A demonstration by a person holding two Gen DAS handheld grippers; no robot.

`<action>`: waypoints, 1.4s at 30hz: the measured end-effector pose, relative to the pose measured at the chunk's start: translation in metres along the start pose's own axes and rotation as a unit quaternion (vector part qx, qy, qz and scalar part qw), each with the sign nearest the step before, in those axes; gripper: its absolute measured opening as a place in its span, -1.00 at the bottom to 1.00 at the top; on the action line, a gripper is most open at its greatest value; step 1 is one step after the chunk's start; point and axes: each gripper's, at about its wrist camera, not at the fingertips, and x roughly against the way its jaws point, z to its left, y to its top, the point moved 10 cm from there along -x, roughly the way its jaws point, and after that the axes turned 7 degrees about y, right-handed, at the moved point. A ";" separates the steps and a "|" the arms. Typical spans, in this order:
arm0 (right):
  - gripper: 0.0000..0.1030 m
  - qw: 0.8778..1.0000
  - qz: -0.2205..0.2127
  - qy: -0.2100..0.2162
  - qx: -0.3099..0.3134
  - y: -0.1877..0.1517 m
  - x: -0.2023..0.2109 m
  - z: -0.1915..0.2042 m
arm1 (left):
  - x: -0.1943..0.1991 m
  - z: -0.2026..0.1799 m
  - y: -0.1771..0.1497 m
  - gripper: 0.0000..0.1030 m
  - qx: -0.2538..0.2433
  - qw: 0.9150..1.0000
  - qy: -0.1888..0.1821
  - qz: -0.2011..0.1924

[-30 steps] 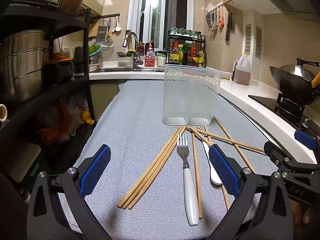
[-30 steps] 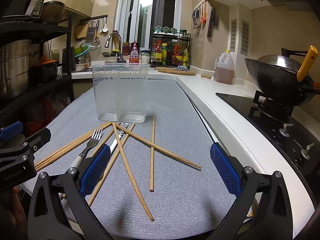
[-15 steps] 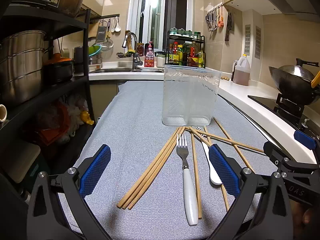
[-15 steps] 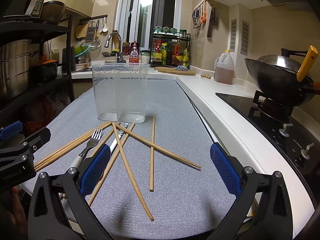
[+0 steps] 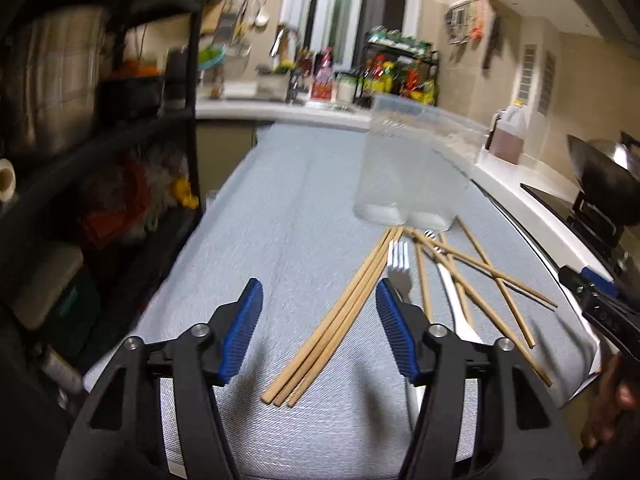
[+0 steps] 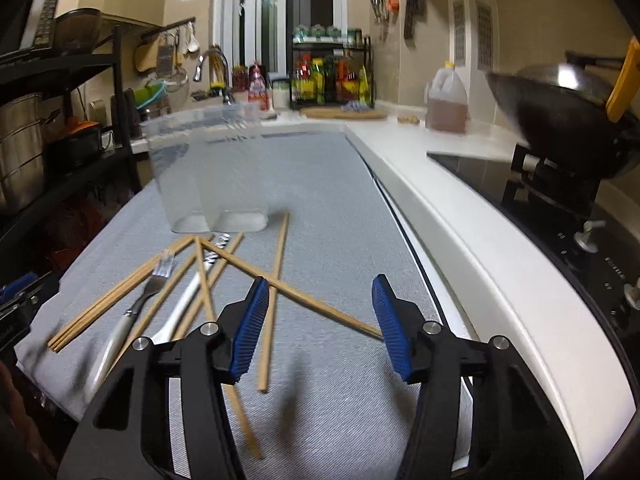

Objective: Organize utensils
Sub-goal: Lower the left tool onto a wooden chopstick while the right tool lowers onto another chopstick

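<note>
Narrowing over nothing, left gripper hangs nearest the chopstick bundle, lengthwise ahead; right gripper, also half-apart and empty, straddles crossed chopsticks.

Each gripper, the left gripper and the right gripper, is being shown with black angular linkage arms joined by round silver screws. Ribbed blue pads are being carried on the inner finger faces.

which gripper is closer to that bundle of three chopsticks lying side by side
Left. The left gripper hangs just above the bundle's near end. The right gripper is off to the bundle's right, over the crossed chopsticks.
</note>
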 end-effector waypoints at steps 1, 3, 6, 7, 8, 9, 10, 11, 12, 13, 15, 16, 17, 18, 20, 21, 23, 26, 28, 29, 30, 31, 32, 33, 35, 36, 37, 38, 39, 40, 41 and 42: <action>0.05 1.000 0.019 0.010 0.005 -0.001 -0.011 -0.001 | -0.004 0.004 -0.002 0.07 0.007 1.000 0.000 0.009; 0.06 0.999 0.041 0.013 0.019 0.000 -0.027 -0.003 | -0.015 0.012 -0.005 -0.04 0.011 0.999 0.012 0.028; 0.06 0.996 0.072 0.026 0.035 -0.006 -0.047 -0.004 | -0.025 0.014 -0.013 -0.25 0.009 0.998 0.008 0.053; 0.06 0.995 0.085 0.033 0.036 -0.011 -0.053 -0.004 | -0.028 0.013 -0.018 -0.32 0.003 0.998 0.009 0.063; 0.06 0.994 0.095 0.039 0.036 -0.015 -0.057 -0.005 | -0.032 0.012 -0.022 -0.40 0.000 0.997 0.006 0.073; 0.06 0.993 0.102 0.043 0.037 -0.017 -0.060 -0.006 | -0.034 0.010 -0.027 -0.43 -0.001 0.996 0.000 0.084; 0.06 0.992 0.109 0.048 0.038 -0.021 -0.062 -0.005 | -0.036 0.009 -0.029 -0.49 -0.003 0.996 -0.003 0.090; 0.06 0.992 0.107 0.054 0.041 -0.022 -0.062 -0.003 | -0.036 0.007 -0.032 -0.53 -0.009 0.996 -0.004 0.090; 0.04 0.991 0.108 0.057 0.044 -0.023 -0.061 -0.001 | -0.034 0.004 -0.033 -0.57 -0.018 0.996 -0.004 0.087; -0.03 0.991 0.110 0.062 0.046 -0.023 -0.060 0.001 | -0.033 0.002 -0.033 -0.71 -0.022 0.996 -0.010 0.087; -0.29 0.989 0.115 0.078 0.050 -0.024 -0.056 0.008 | -0.030 -0.005 -0.036 -0.78 -0.028 0.995 -0.025 0.091; -0.48 0.988 0.116 0.084 0.054 -0.025 -0.054 0.013 | -0.028 -0.010 -0.037 -0.78 -0.033 0.995 -0.032 0.093; -0.61 0.987 0.118 0.092 0.058 -0.028 -0.051 0.019 | -0.028 -0.013 -0.038 -0.79 -0.034 0.994 -0.039 0.095; -0.65 0.986 0.119 0.100 0.061 -0.030 -0.048 0.023 | -0.027 -0.016 -0.038 -0.80 -0.033 0.993 -0.049 0.098; -0.72 0.984 0.122 0.117 0.061 -0.035 -0.041 0.031 | -0.025 -0.017 -0.039 -0.84 -0.030 0.993 -0.057 0.099; -0.73 0.984 0.122 0.118 0.059 -0.036 -0.038 0.033 | -0.024 -0.016 -0.039 -0.84 -0.028 0.993 -0.059 0.100; -0.77 0.984 0.122 0.121 0.050 -0.039 -0.034 0.034 | -0.025 -0.015 -0.039 -0.88 -0.026 0.993 -0.059 0.100; -0.81 0.986 0.106 0.124 0.026 -0.041 -0.021 0.037 | -0.024 -0.014 -0.039 -0.89 -0.023 0.993 -0.060 0.100; -0.85 0.988 0.092 0.120 0.020 -0.041 -0.013 0.037 | -0.022 -0.015 -0.040 -0.93 -0.024 0.993 -0.061 0.099; -0.87 0.989 0.086 0.116 0.018 -0.041 -0.011 0.036 | -0.022 -0.015 -0.040 -1.00 -0.025 0.993 -0.061 0.099; -0.88 0.991 0.079 0.108 0.015 -0.042 -0.007 0.035 | -0.021 -0.016 -0.040 -1.00 -0.025 0.993 -0.061 0.099; -0.88 0.993 0.071 0.095 0.008 -0.043 -0.005 0.032 | -0.022 -0.016 -0.040 -1.00 -0.026 0.993 -0.060 0.100; -0.88 0.994 0.064 0.086 -0.005 -0.045 -0.003 0.028 | -0.022 -0.016 -0.040 -1.00 -0.028 0.993 -0.059 0.101; -0.88 0.995 0.058 0.080 -0.014 -0.046 -0.002 0.024 | -0.022 -0.016 -0.040 -1.00 -0.029 0.993 -0.059 0.100; -0.88 0.996 0.041 0.069 -0.025 -0.047 0.003 0.018 | -0.021 -0.015 -0.039 -1.00 -0.028 0.993 -0.059 0.098; -0.88 0.997 0.032 0.066 -0.027 -0.046 0.006 0.014 | -0.019 -0.015 -0.037 -1.00 -0.026 0.993 -0.062 0.093; -0.88 0.997 0.021 0.060 -0.033 -0.043 0.010 0.010 | -0.018 -0.015 -0.035 -1.00 -0.026 0.994 -0.063 0.089; -0.87 0.998 0.012 0.055 -0.038 -0.041 0.012 0.006 | -0.017 -0.015 -0.033 -1.00 -0.027 0.994 -0.062 0.084; -0.87 0.998 0.001 0.046 -0.047 -0.038 0.014 0.000 | -0.016 -0.014 -0.032 -0.98 -0.025 0.995 -0.061 0.080; -0.87 0.998 -0.004 0.042 -0.054 -0.037 0.016 -0.005 | -0.017 -0.013 -0.032 -0.92 -0.023 0.994 -0.062 0.081; -0.87 0.998 -0.003 0.038 -0.058 -0.038 0.014 -0.009 | -0.018 -0.013 -0.033 -0.92 -0.020 0.994 -0.065 0.085; -0.87 0.998 0.003 0.034 -0.058 -0.041 0.011 -0.012 | -0.020 -0.012 -0.035 -0.92 -0.016 0.994 -0.066 0.091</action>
